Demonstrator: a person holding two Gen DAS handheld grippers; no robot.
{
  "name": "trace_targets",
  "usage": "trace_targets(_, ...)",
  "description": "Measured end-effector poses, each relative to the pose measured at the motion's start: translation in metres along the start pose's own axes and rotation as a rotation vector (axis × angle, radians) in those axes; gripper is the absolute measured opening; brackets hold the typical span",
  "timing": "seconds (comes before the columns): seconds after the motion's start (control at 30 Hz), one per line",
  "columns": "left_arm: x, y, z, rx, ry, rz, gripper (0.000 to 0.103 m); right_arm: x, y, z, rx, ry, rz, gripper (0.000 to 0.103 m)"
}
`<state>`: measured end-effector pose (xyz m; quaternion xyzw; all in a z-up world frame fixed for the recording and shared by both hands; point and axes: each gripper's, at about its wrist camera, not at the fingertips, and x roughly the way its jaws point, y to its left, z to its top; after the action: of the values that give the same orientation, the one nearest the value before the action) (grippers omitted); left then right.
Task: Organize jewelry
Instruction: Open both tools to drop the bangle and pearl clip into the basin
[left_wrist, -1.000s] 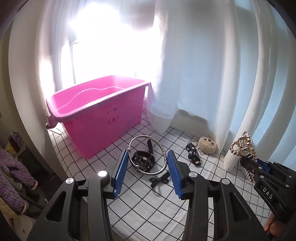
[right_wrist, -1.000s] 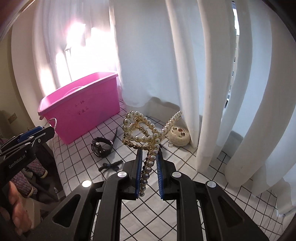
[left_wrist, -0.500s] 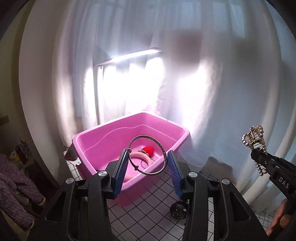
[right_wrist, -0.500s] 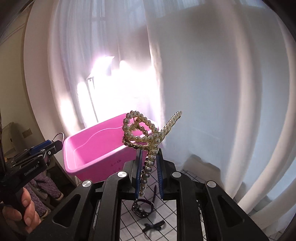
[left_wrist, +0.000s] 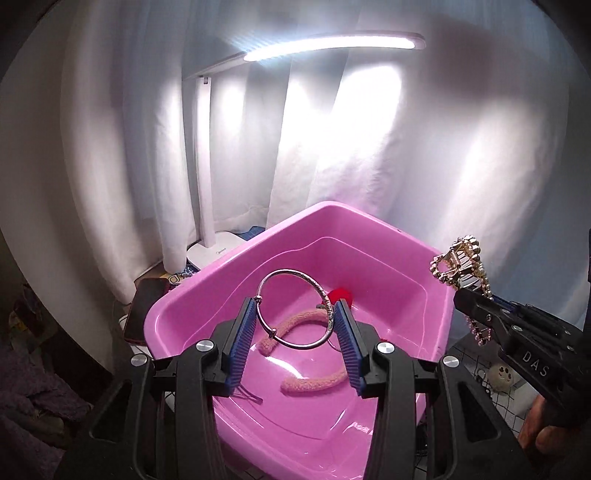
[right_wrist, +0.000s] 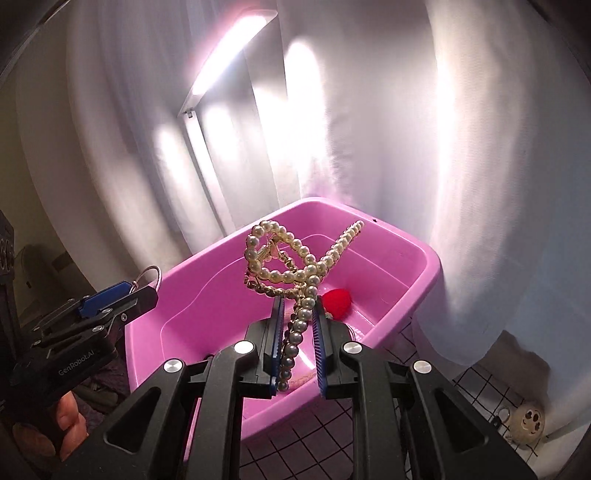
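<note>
Now the left gripper (left_wrist: 295, 325) clamps a bangle (left_wrist: 293, 308) and the right gripper (right_wrist: 297, 325) a pearl clip (right_wrist: 291, 258) above the bin (left_wrist: 229, 266).

The bin (left_wrist: 177, 314) sits on the gridded table (right_wrist: 476, 384), backed by the curtain (left_wrist: 332, 155) at twelve o'clock. Behind its ten o'clock corner stands the desk lamp (left_wrist: 207, 206), with a phone (left_wrist: 142, 310) lying just beside the bin at nine. In the bin lie a fuzzy headband (left_wrist: 317, 382) and, toward two o'clock, a pompom (left_wrist: 341, 294). Over the bin hang the bangle (left_wrist: 295, 308) between the left gripper (left_wrist: 295, 349) fingers and, at three o'clock of it, the pearl hair claw (right_wrist: 288, 266) in the right gripper (right_wrist: 297, 347). A small round trinket (right_wrist: 526, 422) lies on the table at four o'clock, well apart.
</note>
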<state>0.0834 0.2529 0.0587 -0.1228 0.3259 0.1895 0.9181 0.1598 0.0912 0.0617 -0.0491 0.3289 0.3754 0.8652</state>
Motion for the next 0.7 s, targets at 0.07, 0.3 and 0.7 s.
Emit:
trace_targets(0.07,0.017,0.005,0.001,-0.006,0.048,-0.006,0.043,0.018,0.001,0.007,0.011,0.048,0.006,0.015)
trace_targets(0.3,0.074,0.017,-0.007,-0.039,0.268,-0.024,0.043,0.087,-0.005,0.009,0.027,0.285,-0.004,0.015)
trace_targets(0.7,0.109,0.022,-0.013,-0.044,0.428,-0.006,0.044,0.109,-0.014,0.027,0.023,0.326,-0.064,0.02)
